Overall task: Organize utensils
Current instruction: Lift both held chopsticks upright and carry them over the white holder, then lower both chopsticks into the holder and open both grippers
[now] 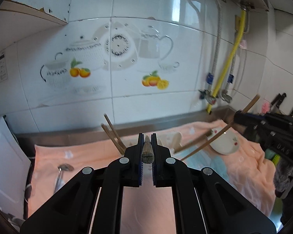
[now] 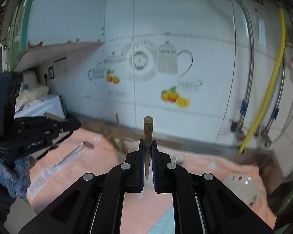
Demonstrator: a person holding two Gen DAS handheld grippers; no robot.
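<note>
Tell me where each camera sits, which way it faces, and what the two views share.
Left wrist: rides the left tongs, shut on a chopstick, facing the tiled wall; right tongs show at right.
Right wrist: rides the right tongs, shut on a chopstick, facing the same wall; left tongs show at left.
Shared: peach towel, white bowl, metal spoon.

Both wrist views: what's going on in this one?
A person holds a gripper in each hand above a peach towel on a kitchen counter. The left gripper is shut on one wooden chopstick, and the right gripper is shut on another chopstick. More chopsticks, a metal spoon and a white bowl lie on the towel.
</note>
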